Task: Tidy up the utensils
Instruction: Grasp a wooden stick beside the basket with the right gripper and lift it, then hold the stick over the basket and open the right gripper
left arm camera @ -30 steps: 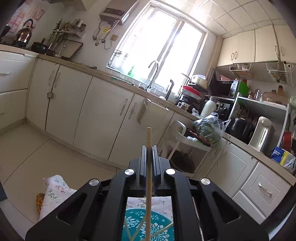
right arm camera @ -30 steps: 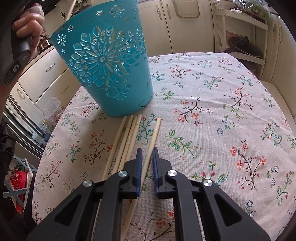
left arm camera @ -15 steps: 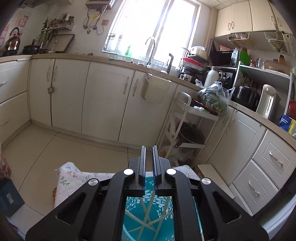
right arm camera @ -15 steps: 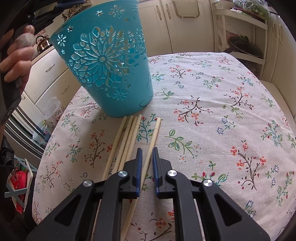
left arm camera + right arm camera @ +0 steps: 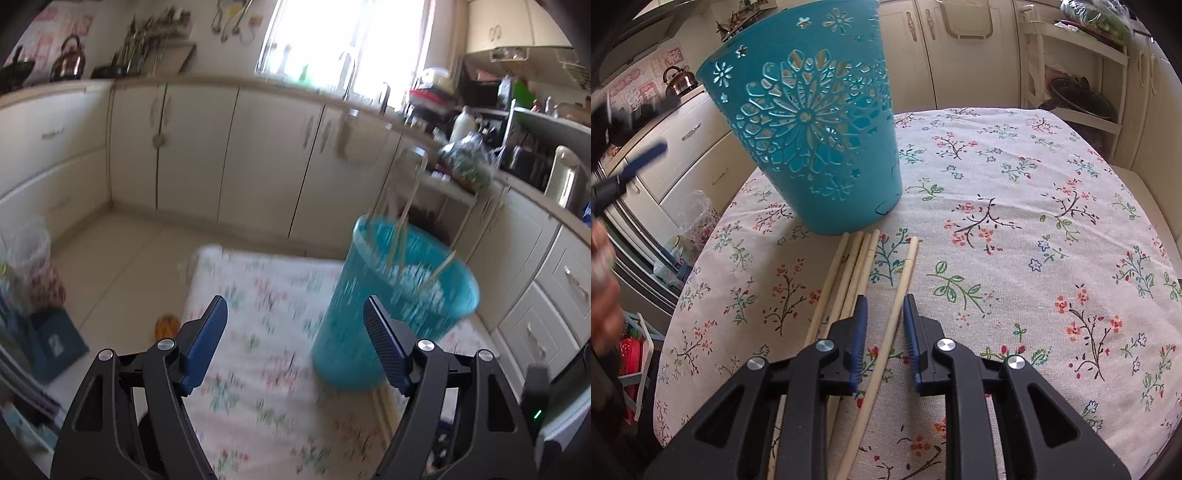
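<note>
Sorting chopsticks — several in teal basket (image 5: pixel 812 122), five left on tablecloth (image 5: pixel 1015 236); left gripper (image 5: pixel 295 332) wide, empty; right gripper (image 5: pixel 884 314) just opening, straddling one chopstick (image 5: pixel 890 325).

- The left wrist view is smeared by motion: the teal basket (image 5: pixel 399 302), the sticks standing in it and the flower print of the tablecloth (image 5: pixel 258 332) lose their detail
- The basket's base is hidden behind a finger of the left gripper (image 5: pixel 295 321)
- In the right wrist view the basket's rim is cut off by the top edge
- The four chopsticks (image 5: pixel 857 266) and the single chopstick (image 5: pixel 897 295) run under the right gripper (image 5: pixel 884 314), their near ends hidden
- A blurred hand (image 5: pixel 602 295) is cut by the left edge
</note>
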`<action>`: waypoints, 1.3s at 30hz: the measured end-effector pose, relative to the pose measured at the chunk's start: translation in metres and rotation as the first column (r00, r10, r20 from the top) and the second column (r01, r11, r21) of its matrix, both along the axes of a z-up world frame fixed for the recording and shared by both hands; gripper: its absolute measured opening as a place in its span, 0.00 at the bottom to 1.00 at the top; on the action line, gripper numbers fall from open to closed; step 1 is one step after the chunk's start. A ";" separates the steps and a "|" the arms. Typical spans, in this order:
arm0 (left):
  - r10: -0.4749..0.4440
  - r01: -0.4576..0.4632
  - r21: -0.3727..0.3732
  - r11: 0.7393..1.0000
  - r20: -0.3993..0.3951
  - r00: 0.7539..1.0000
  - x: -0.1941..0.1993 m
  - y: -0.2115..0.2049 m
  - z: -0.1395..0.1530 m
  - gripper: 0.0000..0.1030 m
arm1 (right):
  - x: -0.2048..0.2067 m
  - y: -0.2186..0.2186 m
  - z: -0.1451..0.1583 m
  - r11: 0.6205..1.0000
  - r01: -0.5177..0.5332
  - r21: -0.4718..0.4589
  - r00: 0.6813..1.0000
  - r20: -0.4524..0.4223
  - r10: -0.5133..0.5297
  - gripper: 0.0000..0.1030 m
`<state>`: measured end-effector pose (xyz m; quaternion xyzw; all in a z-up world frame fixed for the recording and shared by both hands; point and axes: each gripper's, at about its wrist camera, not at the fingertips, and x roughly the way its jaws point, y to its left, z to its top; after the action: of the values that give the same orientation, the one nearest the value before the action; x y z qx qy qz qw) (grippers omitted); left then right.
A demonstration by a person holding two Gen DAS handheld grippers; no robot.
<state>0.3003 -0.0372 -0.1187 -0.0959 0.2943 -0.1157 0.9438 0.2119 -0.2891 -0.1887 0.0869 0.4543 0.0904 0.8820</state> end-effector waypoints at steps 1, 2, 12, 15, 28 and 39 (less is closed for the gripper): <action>0.001 -0.001 -0.009 1.000 -0.026 1.000 -0.001 0.002 -0.009 0.70 | 0.000 0.002 0.000 1.000 -0.004 -0.020 1.000 0.001 0.004 0.20; 0.000 -0.001 -0.017 1.000 -0.058 0.998 -0.002 0.003 -0.022 0.70 | 0.000 0.007 0.001 0.998 -0.012 -0.056 1.000 0.003 0.012 0.19; -0.011 0.010 -0.008 1.000 -0.126 0.992 -0.010 -0.001 -0.055 0.80 | -0.007 0.019 0.003 0.983 -0.042 -0.177 0.999 -0.007 0.041 0.06; -0.001 0.000 -0.008 1.000 -0.161 0.987 -0.009 0.001 -0.070 0.81 | -0.012 -0.006 0.002 1.000 0.014 -0.013 1.000 -0.026 -0.014 0.06; -0.007 0.000 -0.046 0.999 -0.159 0.987 -0.010 0.005 -0.071 0.82 | -0.034 -0.031 0.101 0.921 -0.012 0.389 0.953 0.283 -0.108 0.06; 0.001 -0.012 -0.074 0.997 -0.143 0.990 -0.013 0.010 -0.069 0.82 | 0.055 0.001 0.197 0.926 -0.044 0.374 0.795 0.574 -0.194 0.06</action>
<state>0.2874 -0.0274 -0.1879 -0.1401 0.3561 -0.1165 0.9165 0.2672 -0.2883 0.0083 0.2358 0.1216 0.1609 0.9506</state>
